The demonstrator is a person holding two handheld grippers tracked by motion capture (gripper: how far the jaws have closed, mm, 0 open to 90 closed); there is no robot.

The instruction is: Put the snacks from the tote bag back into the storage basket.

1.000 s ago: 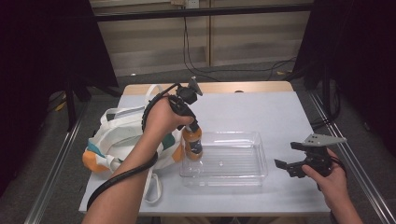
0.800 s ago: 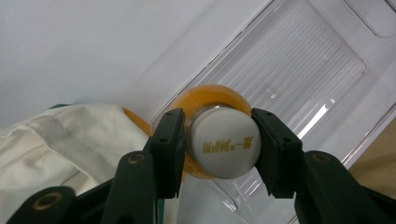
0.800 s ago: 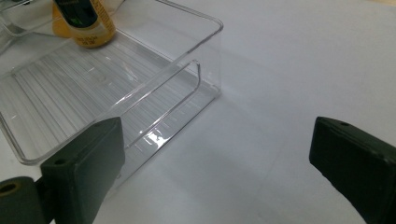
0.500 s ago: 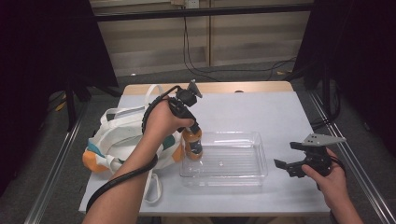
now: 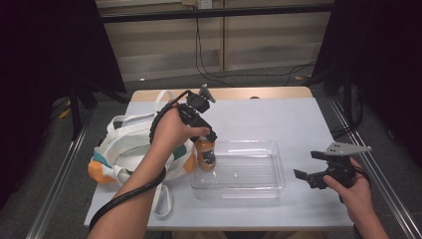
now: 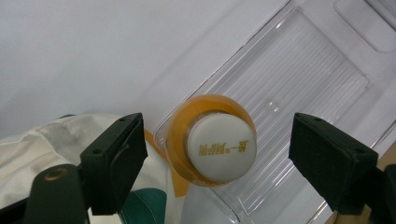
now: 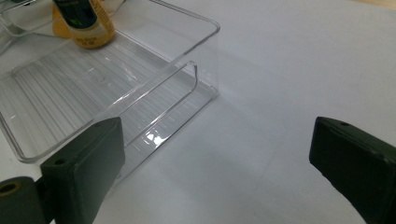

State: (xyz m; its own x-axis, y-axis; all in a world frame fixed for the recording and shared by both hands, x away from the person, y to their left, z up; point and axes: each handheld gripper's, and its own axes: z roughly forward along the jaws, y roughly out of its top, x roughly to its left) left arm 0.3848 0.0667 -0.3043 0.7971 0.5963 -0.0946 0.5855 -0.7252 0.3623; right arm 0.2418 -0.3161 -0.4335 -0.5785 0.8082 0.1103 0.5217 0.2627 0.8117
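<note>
Orange bottle [image 5: 205, 154] stands upright in the near-left corner of the clear tray [image 5: 259, 185], white cap up, just beside the canvas bag [image 5: 124, 144] at the tray's left. Left claw [image 6: 215, 154] hangs directly over the cap; its jaws have just been opening and now stand spread, clear of the bottle on both sides (pads not touching in the left gripper view).

Step in hand, as I judge it: release of the bottle into the tray. To finish well, lift straight up with the jaws kept wide so neither pad clips the cap or shoulder and tips the bottle; avoid any sideways drift toward the tray wall or the bag.

Pose: left forearm reaches in from the near-left across the bag, wrist bent so the claw points down on the bottle. Right hand [image 5: 356, 191] rests at the near-right of the table [image 5: 278, 114], well apart from the tray; right claw [image 7: 210, 163] held about level, jaws spread, nothing between them.
</note>
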